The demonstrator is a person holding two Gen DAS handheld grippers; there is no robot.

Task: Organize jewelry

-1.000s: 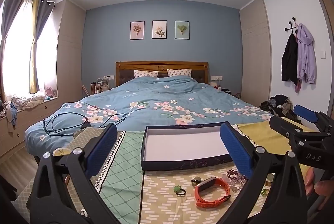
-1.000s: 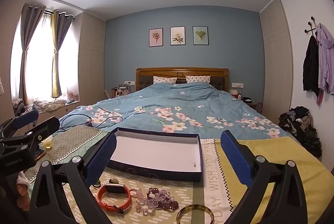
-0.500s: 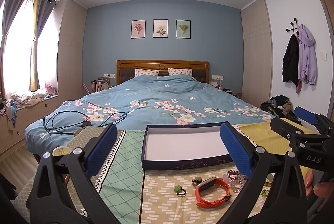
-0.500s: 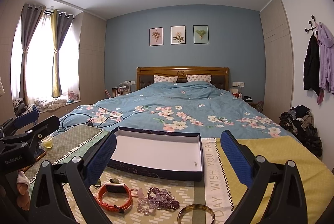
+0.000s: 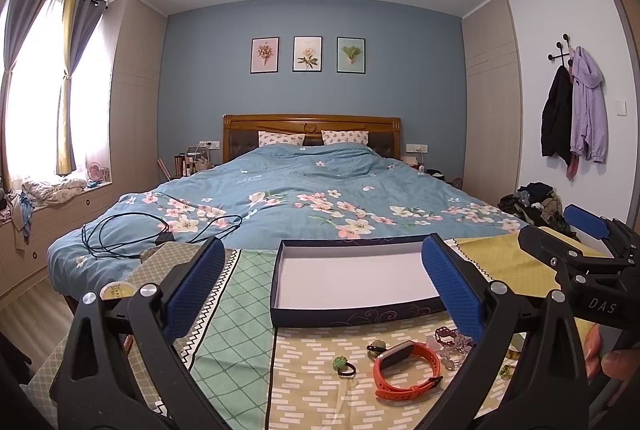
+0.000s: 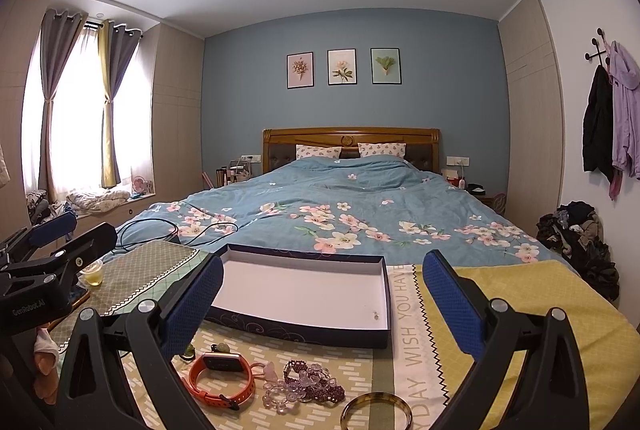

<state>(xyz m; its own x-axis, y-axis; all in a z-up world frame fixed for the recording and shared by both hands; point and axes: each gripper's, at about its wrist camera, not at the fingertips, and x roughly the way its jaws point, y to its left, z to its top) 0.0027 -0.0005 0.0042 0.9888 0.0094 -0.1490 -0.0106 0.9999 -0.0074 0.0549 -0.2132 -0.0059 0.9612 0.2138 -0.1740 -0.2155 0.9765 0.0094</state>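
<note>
Shallow navy box (image 6: pixel 304 326) with a white inside sits open and basically empty, mid-frame on the patterned cloth. Below it, toward the bottom edge: an orange watch band (image 6: pixel 222 380) lying flat, a tangle of purple and clear bead bracelets (image 6: pixel 308 384), an amber bangle (image 6: pixel 376 412), plus a little green ring (image 5: pixel 343 366).

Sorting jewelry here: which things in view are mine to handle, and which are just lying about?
For the job: box, orange wristband, bead bracelets, bangle, green ring.
Lying about: cables, small cup, clothes pile.
</note>
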